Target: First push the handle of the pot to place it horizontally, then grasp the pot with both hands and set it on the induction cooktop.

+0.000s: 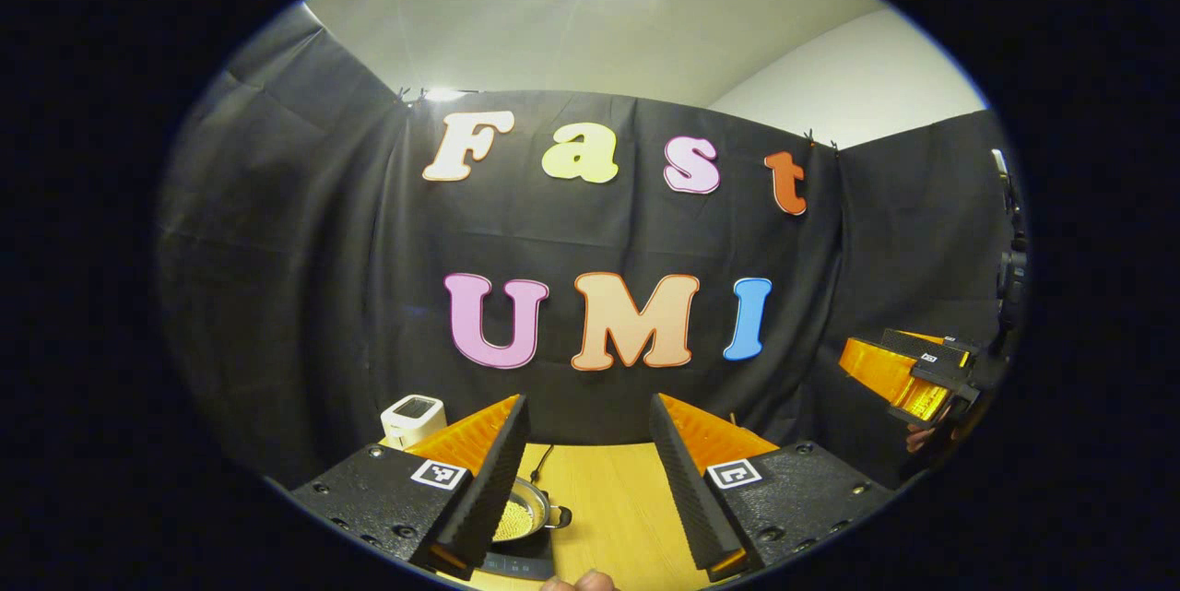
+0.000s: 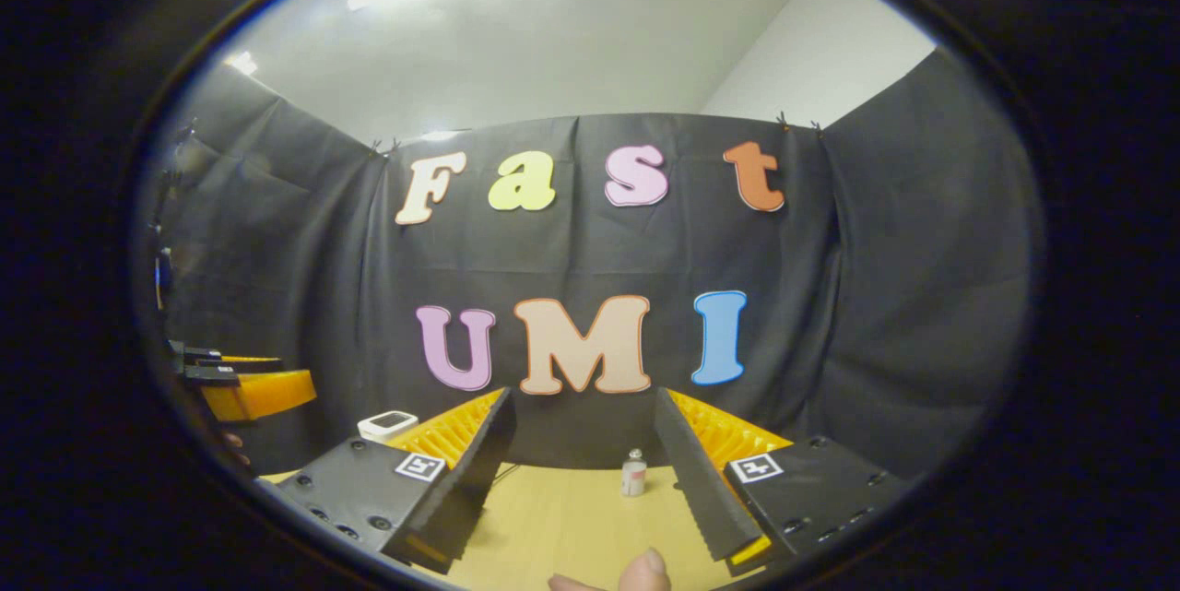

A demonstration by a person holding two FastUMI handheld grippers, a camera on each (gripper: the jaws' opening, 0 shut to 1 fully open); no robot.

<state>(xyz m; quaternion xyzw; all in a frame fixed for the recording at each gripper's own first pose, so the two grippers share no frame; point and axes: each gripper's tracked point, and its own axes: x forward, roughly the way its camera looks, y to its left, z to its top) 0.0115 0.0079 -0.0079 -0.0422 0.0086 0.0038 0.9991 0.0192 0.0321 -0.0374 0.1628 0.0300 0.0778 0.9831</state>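
A small metal pot (image 1: 527, 512) with something yellowish inside sits low in the left gripper view, partly hidden behind one finger. A short dark handle (image 1: 560, 515) sticks out to its right. It rests on a dark induction cooktop (image 1: 521, 565) on the wooden table (image 1: 613, 499). My left gripper (image 1: 590, 407) is raised above the table, open, with nothing between its fingers. My right gripper (image 2: 585, 402) is also raised and open, holding nothing. Each gripper appears in the other's view: the right gripper (image 1: 913, 374) far right, the left gripper (image 2: 244, 384) far left.
A white box-like device (image 1: 412, 416) stands at the back left of the table, also visible as a white device (image 2: 387, 425) in the right gripper view. A small bottle (image 2: 633, 471) stands near the back wall. A person's fingertip (image 2: 645, 573) shows at the bottom edge.
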